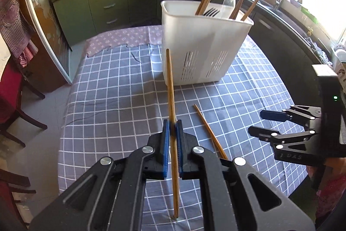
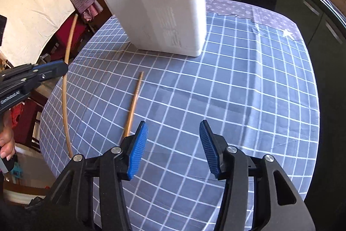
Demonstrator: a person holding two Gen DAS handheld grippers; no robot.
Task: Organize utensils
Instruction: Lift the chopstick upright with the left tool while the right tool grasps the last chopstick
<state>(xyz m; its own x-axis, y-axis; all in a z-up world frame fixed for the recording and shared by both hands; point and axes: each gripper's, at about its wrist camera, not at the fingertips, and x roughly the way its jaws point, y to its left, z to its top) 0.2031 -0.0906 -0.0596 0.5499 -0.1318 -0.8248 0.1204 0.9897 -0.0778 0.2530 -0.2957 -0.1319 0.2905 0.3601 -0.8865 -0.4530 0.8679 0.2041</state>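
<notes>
My left gripper is shut on a wooden chopstick, held upright with its lower tip near the checked tablecloth; it also shows in the right wrist view. A white utensil holder stands ahead with several chopsticks, a black fork and a white spoon in it. A second chopstick lies on the cloth to the right, also in the right wrist view. My right gripper is open and empty above the cloth, near that chopstick.
The table has a blue checked cloth with a purple patterned cloth at its far end. Dark kitchen cabinets, a stove and a sink line the walls. Chairs stand to the left of the table.
</notes>
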